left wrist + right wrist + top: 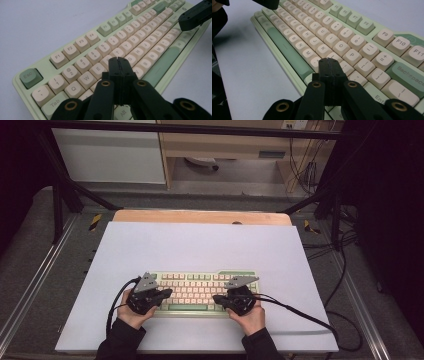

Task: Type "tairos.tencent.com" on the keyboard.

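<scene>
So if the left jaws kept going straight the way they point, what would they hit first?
Probably the keyboard: the shut left gripper angles down over its letter keys, around R or F, though depth is hard to judge.

Right tool (330,60) jaws together – over keyboard (342,37) R-hand keys
</scene>
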The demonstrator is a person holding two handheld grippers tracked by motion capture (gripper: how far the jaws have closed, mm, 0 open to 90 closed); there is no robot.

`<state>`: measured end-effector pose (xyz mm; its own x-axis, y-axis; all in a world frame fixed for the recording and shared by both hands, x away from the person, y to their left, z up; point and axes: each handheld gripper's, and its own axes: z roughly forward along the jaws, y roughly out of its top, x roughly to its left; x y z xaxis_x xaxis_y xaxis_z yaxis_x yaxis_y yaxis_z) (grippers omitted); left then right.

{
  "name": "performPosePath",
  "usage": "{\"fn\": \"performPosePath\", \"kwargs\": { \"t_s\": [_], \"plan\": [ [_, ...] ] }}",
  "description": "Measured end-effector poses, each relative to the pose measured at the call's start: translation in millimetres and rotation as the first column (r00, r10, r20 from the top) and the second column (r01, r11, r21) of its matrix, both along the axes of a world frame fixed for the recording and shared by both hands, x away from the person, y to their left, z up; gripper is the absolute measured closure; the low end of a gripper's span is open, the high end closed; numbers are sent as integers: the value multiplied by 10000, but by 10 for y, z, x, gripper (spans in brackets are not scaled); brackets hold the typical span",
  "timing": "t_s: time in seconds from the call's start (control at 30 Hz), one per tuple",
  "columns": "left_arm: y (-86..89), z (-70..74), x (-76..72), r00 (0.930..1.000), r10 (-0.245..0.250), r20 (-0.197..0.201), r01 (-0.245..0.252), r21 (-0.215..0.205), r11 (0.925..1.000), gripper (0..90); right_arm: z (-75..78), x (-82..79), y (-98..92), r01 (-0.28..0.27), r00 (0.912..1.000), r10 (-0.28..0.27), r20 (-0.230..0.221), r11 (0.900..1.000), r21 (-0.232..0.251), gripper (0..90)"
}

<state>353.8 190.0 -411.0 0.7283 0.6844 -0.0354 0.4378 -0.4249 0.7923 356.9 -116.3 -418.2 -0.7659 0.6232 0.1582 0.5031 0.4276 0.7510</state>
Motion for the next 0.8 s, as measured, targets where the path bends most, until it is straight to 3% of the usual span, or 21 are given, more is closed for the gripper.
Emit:
{"fn": "performPosePath", "kwargs": {
  "t_s": [0.37, 0.8],
  "plan": [
    [-32, 47, 108, 9999, 147, 57, -148, 19, 9999, 900, 7, -2, -2, 23, 10000, -23, 6, 10000, 8, 900],
    [-56, -11, 232, 9989, 453, -98, -451, 174, 9988, 900, 11, -2, -4, 9, 10000, -9, -3, 10000, -3, 900]
  ]
}}
